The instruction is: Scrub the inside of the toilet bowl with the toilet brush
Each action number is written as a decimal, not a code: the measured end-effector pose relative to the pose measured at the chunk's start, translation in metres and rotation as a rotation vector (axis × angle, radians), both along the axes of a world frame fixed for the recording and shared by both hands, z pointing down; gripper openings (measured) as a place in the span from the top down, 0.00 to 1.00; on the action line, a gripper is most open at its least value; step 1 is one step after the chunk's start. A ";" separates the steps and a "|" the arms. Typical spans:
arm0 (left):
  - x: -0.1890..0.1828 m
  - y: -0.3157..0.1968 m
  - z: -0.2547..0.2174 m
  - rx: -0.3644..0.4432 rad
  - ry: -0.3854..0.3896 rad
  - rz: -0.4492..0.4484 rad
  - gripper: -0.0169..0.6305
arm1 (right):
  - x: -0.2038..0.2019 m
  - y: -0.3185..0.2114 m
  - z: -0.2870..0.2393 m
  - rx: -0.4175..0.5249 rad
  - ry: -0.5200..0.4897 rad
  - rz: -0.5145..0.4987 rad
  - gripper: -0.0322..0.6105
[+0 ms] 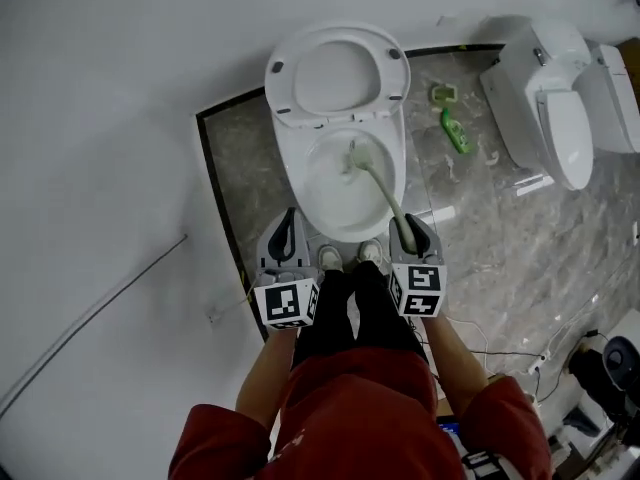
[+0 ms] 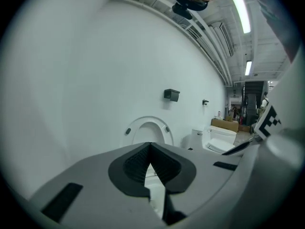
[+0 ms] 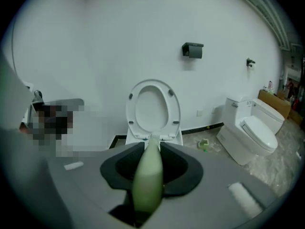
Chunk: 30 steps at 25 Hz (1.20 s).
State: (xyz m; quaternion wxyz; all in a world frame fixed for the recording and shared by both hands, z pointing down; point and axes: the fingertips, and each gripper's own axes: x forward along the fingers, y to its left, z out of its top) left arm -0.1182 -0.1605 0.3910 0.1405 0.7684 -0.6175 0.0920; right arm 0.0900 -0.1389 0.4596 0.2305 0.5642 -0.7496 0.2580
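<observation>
The toilet [image 1: 300, 158] stands on a grey marbled floor [image 1: 480, 258]. A dark edging strip [image 1: 213, 193] borders this floor at frame left and top, with plain white surface [image 1: 100, 148] beyond it. The seat and lid [image 1: 338, 73] are raised upright against the wall. The toilet brush [image 1: 383, 190] has its head inside the bowl [image 1: 330, 183], and its pale green handle runs down-right across the rim. The right gripper [image 1: 408, 232] is clamped on that handle. The left gripper [image 1: 287, 234] has its jaws pressed together on nothing and hangs just beside the bowl's lower-left rim. At upper right stands a second toilet [image 1: 560, 108], well apart, with a green object [image 1: 455, 130] on the open floor between the two toilets. A thin cable [image 1: 90, 318] crosses the white area at lower left.
</observation>
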 end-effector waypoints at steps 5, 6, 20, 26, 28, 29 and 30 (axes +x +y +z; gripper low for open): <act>-0.014 -0.003 -0.087 0.081 0.035 -0.029 0.96 | 0.006 -0.002 -0.119 0.191 -0.031 0.045 0.77; -0.015 -0.007 -0.105 0.114 0.035 -0.031 0.96 | 0.009 -0.008 -0.145 0.245 -0.029 0.043 0.77; -0.024 -0.010 -0.324 0.561 -0.114 0.004 0.96 | 0.008 -0.044 -0.399 0.935 0.088 0.011 0.77; -0.030 -0.007 -0.342 0.597 -0.087 -0.029 0.96 | 0.008 -0.042 -0.422 0.999 0.098 0.009 0.77; -0.031 -0.009 -0.341 0.600 -0.087 -0.033 0.96 | 0.005 -0.043 -0.421 1.005 0.106 0.001 0.77; -0.031 -0.011 -0.340 0.600 -0.087 -0.033 0.96 | 0.003 -0.044 -0.421 1.005 0.115 -0.006 0.77; -0.030 -0.012 -0.340 0.598 -0.087 -0.032 0.96 | 0.002 -0.046 -0.420 1.002 0.125 -0.013 0.77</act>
